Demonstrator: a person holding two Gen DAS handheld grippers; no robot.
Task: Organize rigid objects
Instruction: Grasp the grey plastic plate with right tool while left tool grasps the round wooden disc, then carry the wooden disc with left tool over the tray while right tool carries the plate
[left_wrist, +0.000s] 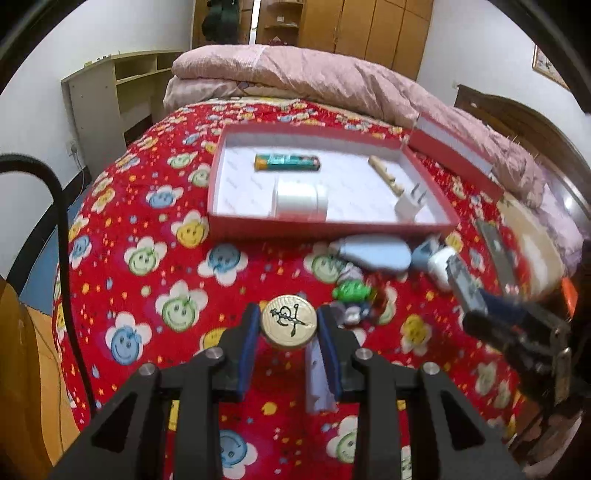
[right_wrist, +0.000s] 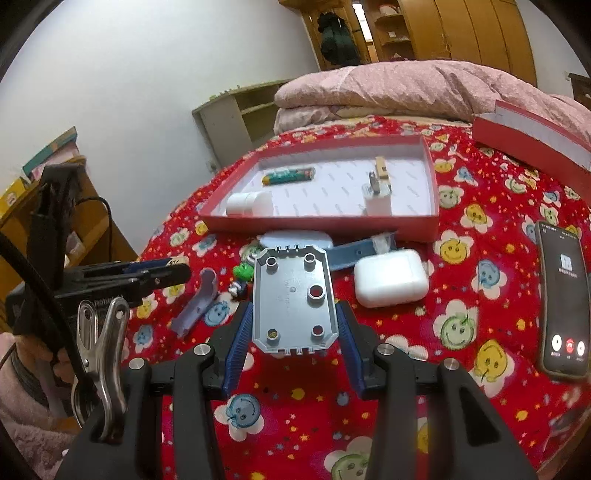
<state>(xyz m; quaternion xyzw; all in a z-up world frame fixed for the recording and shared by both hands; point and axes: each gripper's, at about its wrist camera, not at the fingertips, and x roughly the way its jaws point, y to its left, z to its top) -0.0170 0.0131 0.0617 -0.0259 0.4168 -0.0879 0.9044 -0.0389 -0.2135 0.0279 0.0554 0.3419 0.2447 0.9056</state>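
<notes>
Both tongs loaded: left tongs (left_wrist: 289, 326) clenched on coin (left_wrist: 289, 326), right tongs (right_wrist: 295, 332) gripping grey plate (right_wrist: 294, 301). Best carried level to box (left_wrist: 221, 221) ahead, released low.

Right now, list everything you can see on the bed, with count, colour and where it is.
Box tray: one, red, white inside, open on the bedspread.
Battery: one, teal and orange, inside the tray.
Jar: one, white, on its side in the tray.
Charger plug: one, white, in the tray.
Wooden piece: one, tan, in the tray.
Box lid: one, red, right of the tray.
Earbud case: one, white, in front of the tray.
Phone: one, black, screen lit, far right.
Gold coin: one, between the left gripper's fingers.
Grey plate: one, held by the right gripper.
Left gripper: black, blue pads.
Right gripper: black, blue pads.
</notes>
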